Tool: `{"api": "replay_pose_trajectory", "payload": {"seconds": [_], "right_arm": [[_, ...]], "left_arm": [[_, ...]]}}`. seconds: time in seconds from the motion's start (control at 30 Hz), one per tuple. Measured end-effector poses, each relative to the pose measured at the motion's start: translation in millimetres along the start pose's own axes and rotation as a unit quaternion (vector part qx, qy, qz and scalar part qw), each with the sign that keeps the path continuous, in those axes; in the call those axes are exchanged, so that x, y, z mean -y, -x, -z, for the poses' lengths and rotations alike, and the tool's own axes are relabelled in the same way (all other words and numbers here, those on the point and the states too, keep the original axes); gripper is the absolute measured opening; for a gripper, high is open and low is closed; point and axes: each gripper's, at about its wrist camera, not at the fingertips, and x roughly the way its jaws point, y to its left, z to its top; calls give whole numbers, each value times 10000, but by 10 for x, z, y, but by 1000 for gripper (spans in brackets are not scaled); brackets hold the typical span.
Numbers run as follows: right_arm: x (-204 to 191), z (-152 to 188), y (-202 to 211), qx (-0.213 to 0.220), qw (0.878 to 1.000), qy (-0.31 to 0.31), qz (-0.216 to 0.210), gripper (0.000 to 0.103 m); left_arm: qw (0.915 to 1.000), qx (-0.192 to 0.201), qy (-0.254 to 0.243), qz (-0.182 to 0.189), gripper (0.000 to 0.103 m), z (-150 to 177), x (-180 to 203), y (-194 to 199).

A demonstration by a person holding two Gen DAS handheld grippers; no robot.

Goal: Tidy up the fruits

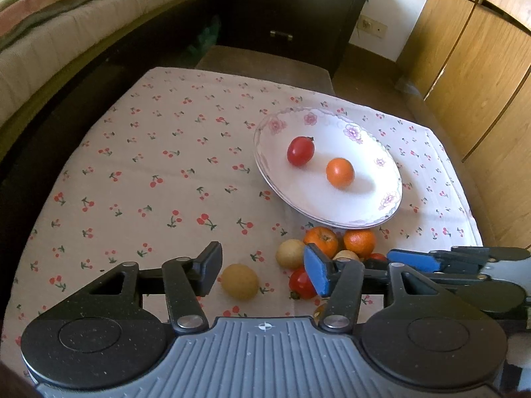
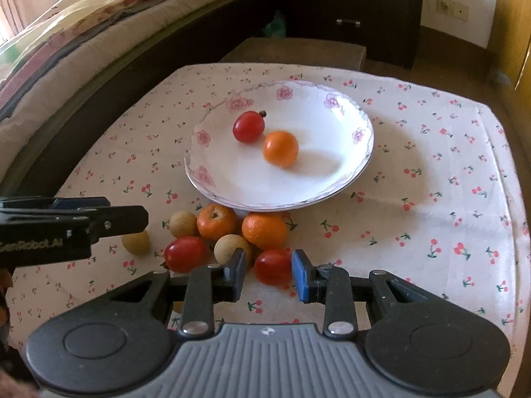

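Note:
A white flowered plate (image 1: 381, 179) (image 2: 345, 152) holds a red tomato (image 1: 300, 151) (image 2: 248, 126) and an orange (image 1: 340, 172) (image 2: 280, 148). In front of it lies a pile of oranges (image 2: 264, 230), tomatoes (image 2: 185, 254) and tan fruits (image 2: 232, 248). My left gripper (image 1: 262, 270) is open, with a tan fruit (image 1: 239, 281) between its fingers. My right gripper (image 2: 268, 273) is open around a red tomato (image 2: 272, 266), not visibly squeezing it. The right gripper shows in the left view (image 1: 415, 260), the left gripper in the right view (image 2: 66, 222).
The table wears a cherry-print cloth (image 1: 149, 172). A bed (image 1: 66, 26) runs along the left, a dark drawer cabinet (image 1: 288, 13) stands behind, and wooden cupboard doors (image 1: 481, 66) are on the right.

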Motion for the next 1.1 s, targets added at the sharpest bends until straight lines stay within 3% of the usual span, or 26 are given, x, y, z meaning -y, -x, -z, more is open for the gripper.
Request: {"api": "replay_pose_trajectory", "payload": {"seconds": [0.4,0.57,0.77,0.97,1.1], "right_arm": [[8,42,-65,-201,9998,43,78,30],[47,56,5,-146,9999,-18,69,30],[113,107,69,-129,9998,-115,63,30],[98,108,87,-97,9999,-105,32,30],[107,109,105,-103,9999,-125,20,30]], "left_arm": [[9999,-159,33,6,64,20,11,-109],[9997,-244,-59,-8,55,39,23,-176],[9993,-243,-181,-213,51,76,41,-185],[9980,-308,-240,-494,58,102,36,-262],[9978,-406,-134,-510,52,114,4,-349]]}}
